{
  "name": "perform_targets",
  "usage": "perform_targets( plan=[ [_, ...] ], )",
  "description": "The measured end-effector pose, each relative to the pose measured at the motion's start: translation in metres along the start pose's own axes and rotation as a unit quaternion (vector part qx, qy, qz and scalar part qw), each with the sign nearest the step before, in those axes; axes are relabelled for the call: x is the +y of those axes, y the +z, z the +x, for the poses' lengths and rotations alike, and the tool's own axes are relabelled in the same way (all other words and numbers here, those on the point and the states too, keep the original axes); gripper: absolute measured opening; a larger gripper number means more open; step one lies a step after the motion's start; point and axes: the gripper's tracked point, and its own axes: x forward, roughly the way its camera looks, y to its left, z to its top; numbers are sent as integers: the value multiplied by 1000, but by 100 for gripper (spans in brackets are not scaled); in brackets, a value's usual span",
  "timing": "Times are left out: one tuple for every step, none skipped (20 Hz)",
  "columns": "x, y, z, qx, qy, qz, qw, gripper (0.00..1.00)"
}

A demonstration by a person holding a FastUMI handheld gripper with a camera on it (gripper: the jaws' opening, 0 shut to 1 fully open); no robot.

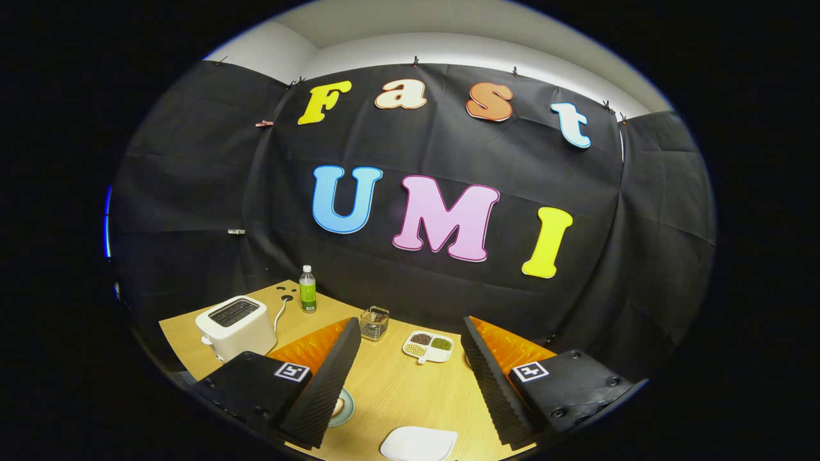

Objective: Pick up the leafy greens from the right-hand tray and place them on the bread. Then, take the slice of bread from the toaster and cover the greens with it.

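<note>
My gripper [410, 378] hangs above the wooden table [410, 390] with its two fingers [333, 378] spread wide apart, nothing between them but bare tabletop. Beyond my left finger stands the white toaster [232, 326], its slots facing up; I cannot tell from here whether a slice of bread sits inside. Its cord runs back towards a green-labelled bottle [308, 289] standing upright near the table's far edge. Straight ahead, past the fingertips, a small wire basket [374, 322] sits just left of a white divided dish [428, 346] with three compartments holding dark, pale and green bits. Close in, between my fingers, lies a white plate [419, 443], empty on the part I see. A greenish plate [344, 407] peeks out from behind my left finger, something pale brown on it. The leafy greens I cannot make out.
</note>
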Motion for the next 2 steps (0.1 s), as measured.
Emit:
perform_targets(
  plan=[
    [-1, -2, 0, 1, -1, 0, 1000, 98],
    [-2, -4, 0, 2, -1, 0, 1000, 98]
  ],
)
